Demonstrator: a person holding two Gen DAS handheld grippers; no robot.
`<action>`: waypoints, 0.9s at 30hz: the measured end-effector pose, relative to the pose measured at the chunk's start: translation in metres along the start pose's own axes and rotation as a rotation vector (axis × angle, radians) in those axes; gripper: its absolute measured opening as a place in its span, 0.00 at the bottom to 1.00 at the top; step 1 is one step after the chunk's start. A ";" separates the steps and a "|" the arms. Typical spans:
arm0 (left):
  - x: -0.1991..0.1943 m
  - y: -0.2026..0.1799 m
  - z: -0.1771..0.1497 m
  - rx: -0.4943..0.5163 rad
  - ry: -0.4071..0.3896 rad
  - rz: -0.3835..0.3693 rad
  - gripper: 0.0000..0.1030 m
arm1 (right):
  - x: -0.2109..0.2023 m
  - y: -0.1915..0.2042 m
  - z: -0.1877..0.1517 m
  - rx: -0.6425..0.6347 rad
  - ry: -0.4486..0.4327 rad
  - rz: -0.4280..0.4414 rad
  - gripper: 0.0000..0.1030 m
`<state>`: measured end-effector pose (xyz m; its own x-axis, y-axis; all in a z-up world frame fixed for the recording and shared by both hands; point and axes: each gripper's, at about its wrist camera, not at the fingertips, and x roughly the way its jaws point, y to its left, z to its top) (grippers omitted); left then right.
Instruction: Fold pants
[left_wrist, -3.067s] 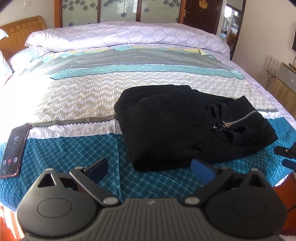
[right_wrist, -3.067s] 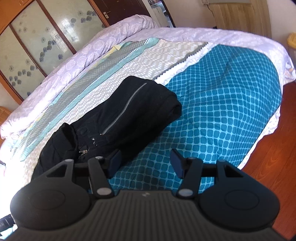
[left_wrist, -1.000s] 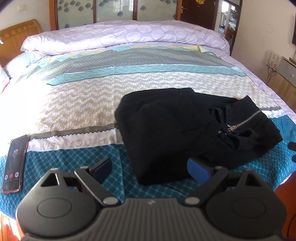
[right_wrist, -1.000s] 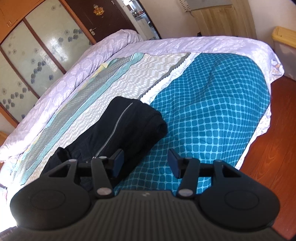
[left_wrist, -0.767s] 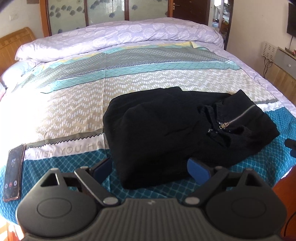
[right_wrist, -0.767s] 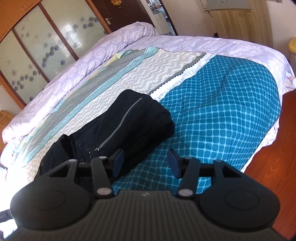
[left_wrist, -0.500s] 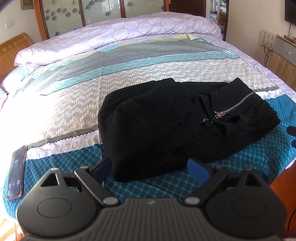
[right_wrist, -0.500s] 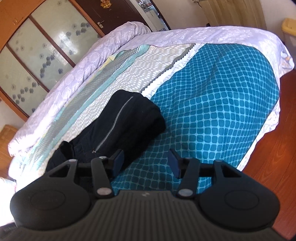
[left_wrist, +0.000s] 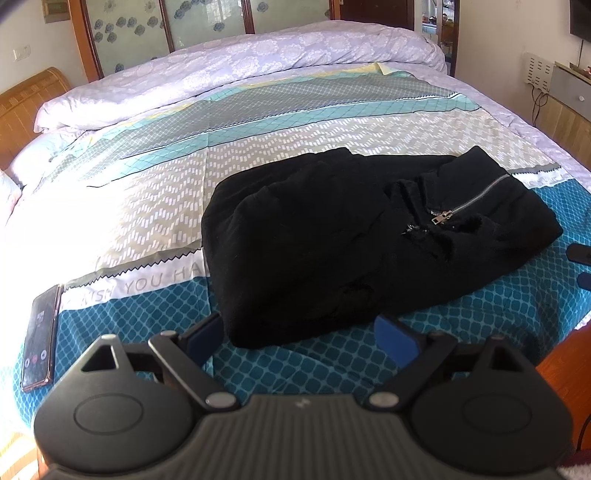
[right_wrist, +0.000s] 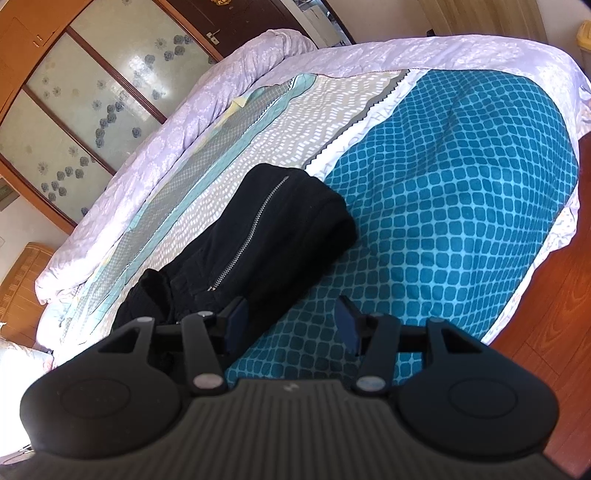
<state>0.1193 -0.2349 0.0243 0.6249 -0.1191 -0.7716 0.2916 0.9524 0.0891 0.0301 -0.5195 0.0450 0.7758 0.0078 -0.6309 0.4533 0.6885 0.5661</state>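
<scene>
Lying on the bed (left_wrist: 332, 122), the pants (left_wrist: 332, 236) form a folded black bundle across the teal band, a phone (left_wrist: 38, 328) well to their left. The left gripper (left_wrist: 301, 332), which has slid sideways along their near edge, hovers wide and empty; the right gripper (right_wrist: 291, 321), half open and empty, hovers beside their zipper end. Judgement: folding appears nearly complete.

Black pants (left_wrist: 332, 236), folded into a thick, rumpled bundle, lying flat on the bed just beyond the left gripper's fingers (left_wrist: 397, 338). A silver zipper (left_wrist: 469, 199) runs diagonally across the right-hand part; the near folded edge lies between the fingertips.
</scene>
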 end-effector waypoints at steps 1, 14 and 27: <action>0.000 0.000 0.000 0.001 -0.001 0.001 0.89 | 0.001 -0.001 0.000 0.003 0.003 -0.001 0.54; 0.004 0.002 -0.003 -0.001 0.007 -0.002 0.90 | 0.007 0.004 -0.003 -0.030 0.032 0.018 0.54; 0.006 0.003 -0.007 -0.004 0.017 0.013 0.91 | 0.015 0.015 -0.011 -0.080 0.092 0.050 0.54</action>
<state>0.1191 -0.2304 0.0157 0.6162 -0.1023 -0.7809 0.2806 0.9550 0.0963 0.0437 -0.5011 0.0377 0.7512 0.1081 -0.6511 0.3754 0.7414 0.5562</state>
